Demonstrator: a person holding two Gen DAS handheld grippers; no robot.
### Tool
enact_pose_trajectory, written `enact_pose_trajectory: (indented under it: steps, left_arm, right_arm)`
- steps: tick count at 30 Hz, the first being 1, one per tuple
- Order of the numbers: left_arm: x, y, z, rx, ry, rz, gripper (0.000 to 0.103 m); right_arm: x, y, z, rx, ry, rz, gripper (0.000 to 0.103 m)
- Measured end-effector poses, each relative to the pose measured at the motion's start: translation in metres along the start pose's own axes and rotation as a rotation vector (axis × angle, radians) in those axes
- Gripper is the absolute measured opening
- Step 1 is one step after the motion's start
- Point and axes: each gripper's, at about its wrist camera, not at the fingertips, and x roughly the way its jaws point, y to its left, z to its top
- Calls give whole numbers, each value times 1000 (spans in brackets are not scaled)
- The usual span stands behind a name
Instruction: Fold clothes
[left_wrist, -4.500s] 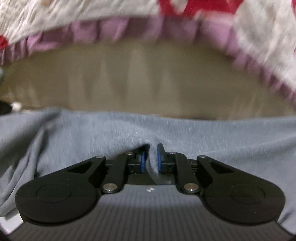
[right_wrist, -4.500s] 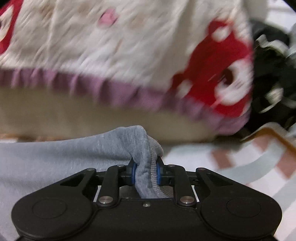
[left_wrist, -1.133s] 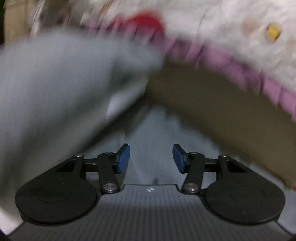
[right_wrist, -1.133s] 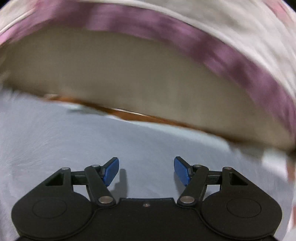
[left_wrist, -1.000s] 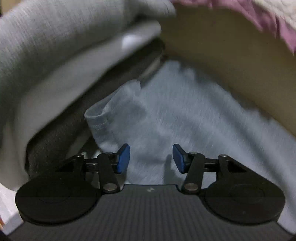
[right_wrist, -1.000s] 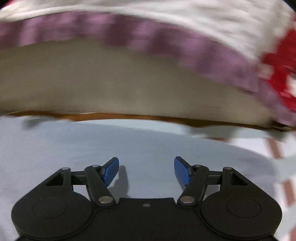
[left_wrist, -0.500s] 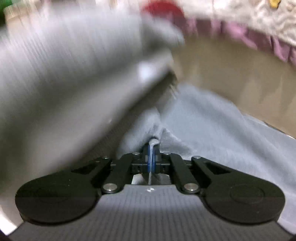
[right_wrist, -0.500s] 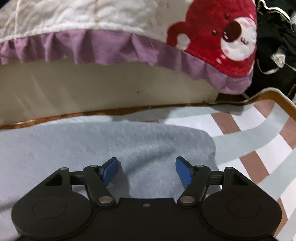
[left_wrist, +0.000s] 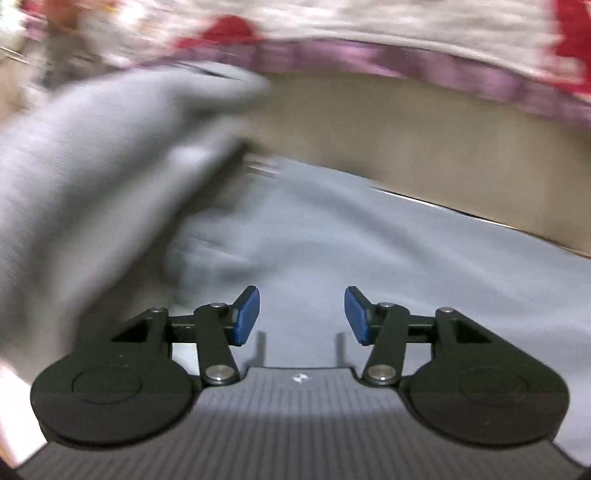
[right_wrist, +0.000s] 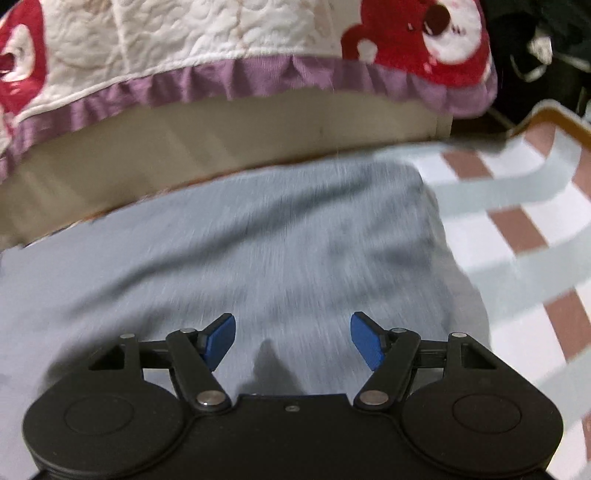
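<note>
A light grey-blue garment (left_wrist: 369, 251) lies flat on the floor mat in front of a bed. In the left wrist view my left gripper (left_wrist: 302, 315) stands open just above it, with nothing between the blue pads. A blurred grey sleeve of a person (left_wrist: 92, 166) fills the left of that view. In the right wrist view the same garment (right_wrist: 277, 251) spreads out with its rounded right edge on the mat. My right gripper (right_wrist: 291, 338) hangs open over it and holds nothing.
A striped mat (right_wrist: 517, 221) in white, pale green and brown lies under the garment. A bed base (right_wrist: 258, 125) with a quilted red-and-white cover and purple frill (right_wrist: 221, 81) rises just behind. Dark clothes (right_wrist: 535, 48) are piled at the far right.
My left gripper was shut on a fold of the garment half a second ago and has let go and opened. The right gripper stayed open and shifted a little over the cloth.
</note>
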Motion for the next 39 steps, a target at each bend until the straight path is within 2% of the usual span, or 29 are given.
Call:
enact_pose_trajectory:
  steps: [2,5,9,12,14,15,17,21,23,24,25,26,27,28,29,32,33,35,37,39]
  left_arm:
    - [-13,-36,-14,68,37,-144,50]
    - [-42,-101,-46,250,69,-314,50]
    - [-90,-167,-94,436,117,-563,50]
    - [-117,-190,-122,506,191,-751,59]
    - [-132,-195,-139,551,243,-830,62]
    - [-139,-195,-148,583,256,-836,63]
    - [-155,-195,-162,649,257,-800,67]
    - [-164,-198,-177,745,206,-636,74]
    - [-163,-200,-185,769,167,-577,85]
    - [-161,-203,-188,784,157,-558,87]
    - [-159,-205,-191,798,150,-541,87]
    - [-155,-207,-193,807,157,-532,81]
    - [-155,-209,-194,797,181,-540,66]
    - [-158,-208,-191,774,228,-569,21]
    - [-163,-208,-189,752,260,-588,7]
    - [-194,-203,-180,702,261,-595,2]
    - [-206,-200,-177,670,264,-625,2]
    - [-225,-198,-174,645,265,-664,2]
    - [-231,-199,-180,638,276,-676,2]
    - [-222,-201,-192,589,332,-673,3]
  right_arm:
    - [-20,-13,-10,-20,16,5,74]
    - [-47,-37,-25,-36,22,-19,74]
    - [-69,-76,-48,8,18,-45,74]
    - [-72,-108,-70,118,44,-12,74]
    - [-67,-125,-83,201,97,45,74]
    - [-63,-130,-88,231,128,85,74]
    - [-56,-137,-97,277,155,149,75]
    - [-36,-145,-99,342,78,171,80]
    - [-24,-148,-98,372,31,171,80]
    - [-18,-150,-97,388,7,171,78]
    - [-14,-146,-97,371,-35,155,53]
    - [-13,-139,-94,329,-78,130,12]
    - [-21,-130,-92,276,-140,111,13]
    - [-32,-121,-90,219,-216,94,12]
    - [-48,-115,-87,185,-280,77,9]
    - [-106,-110,-84,149,-446,31,6]
    - [-121,-110,-85,140,-479,17,6]
    - [-139,-105,-92,52,-515,-90,6]
    - [-133,-113,-100,52,-470,-158,7]
    - [-111,-124,-110,91,-384,-202,7]
